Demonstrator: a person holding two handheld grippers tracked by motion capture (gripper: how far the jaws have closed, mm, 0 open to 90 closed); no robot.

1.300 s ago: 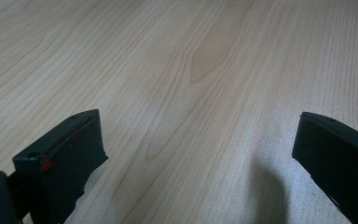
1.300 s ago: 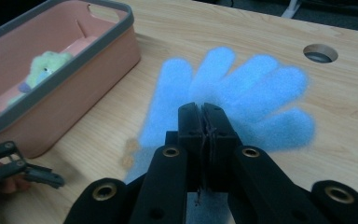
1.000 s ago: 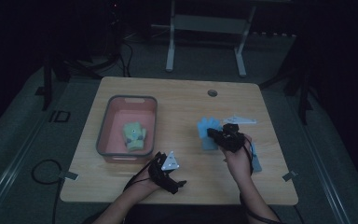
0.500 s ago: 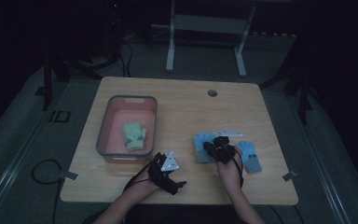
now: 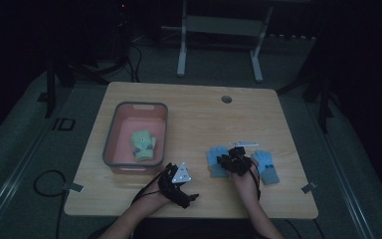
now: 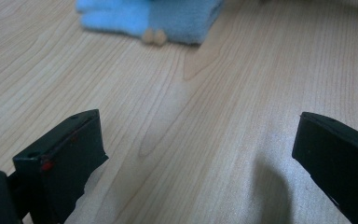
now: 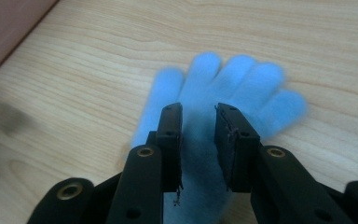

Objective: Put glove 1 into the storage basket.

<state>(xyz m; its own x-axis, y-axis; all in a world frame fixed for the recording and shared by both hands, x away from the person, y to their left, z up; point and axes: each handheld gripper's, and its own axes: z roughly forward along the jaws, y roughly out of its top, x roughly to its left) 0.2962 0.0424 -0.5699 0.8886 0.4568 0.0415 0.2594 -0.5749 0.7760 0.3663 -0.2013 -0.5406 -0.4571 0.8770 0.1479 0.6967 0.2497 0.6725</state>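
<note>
Wooden table (image 5: 199, 114): right gripper (image 7: 198, 114) fingers just parted slightly over blue glove (image 7: 228, 84); left gripper (image 6: 191, 154) fingers spread wide, empty

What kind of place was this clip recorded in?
Probably a dim lab or recording room rather than a home. A bare wooden desk with a cable hole stands on grey carpet, cables trail over the floor, and a metal frame stand sits behind it.
</note>
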